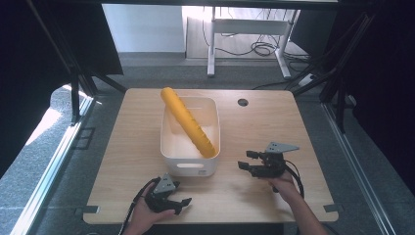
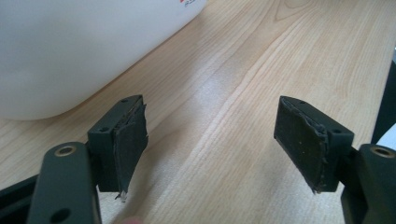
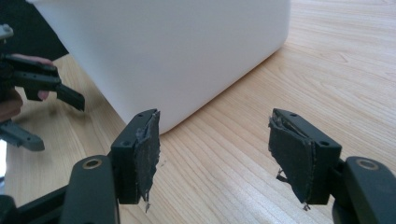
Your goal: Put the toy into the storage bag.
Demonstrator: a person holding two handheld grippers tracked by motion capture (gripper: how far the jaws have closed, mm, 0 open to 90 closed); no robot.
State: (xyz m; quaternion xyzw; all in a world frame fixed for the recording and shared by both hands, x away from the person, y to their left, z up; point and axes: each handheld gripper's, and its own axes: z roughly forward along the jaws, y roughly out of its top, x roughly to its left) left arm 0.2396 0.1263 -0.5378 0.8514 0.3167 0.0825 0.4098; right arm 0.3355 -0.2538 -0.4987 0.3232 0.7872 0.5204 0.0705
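Left tool (image 1: 182, 201), bottom centre, gapes wide and empty; right tool (image 1: 244, 160), beside the bin (image 1: 190, 169), likewise.

No legible text; a red mark on the white bin (image 2: 70, 51), top centre, is cut off and unreadable.

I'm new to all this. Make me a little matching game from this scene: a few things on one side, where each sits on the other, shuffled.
Things:
1. yellow tube
2. white bin
3. left claw
4. right claw

Places:
A. on the wooden table, middle
B. near the table's front edge, below the bin's left corner
C. leaning in the bin, top end poking over the far rim
D. just right of the bin, pointing toward it

Pairs: 1-C, 2-A, 3-B, 4-D
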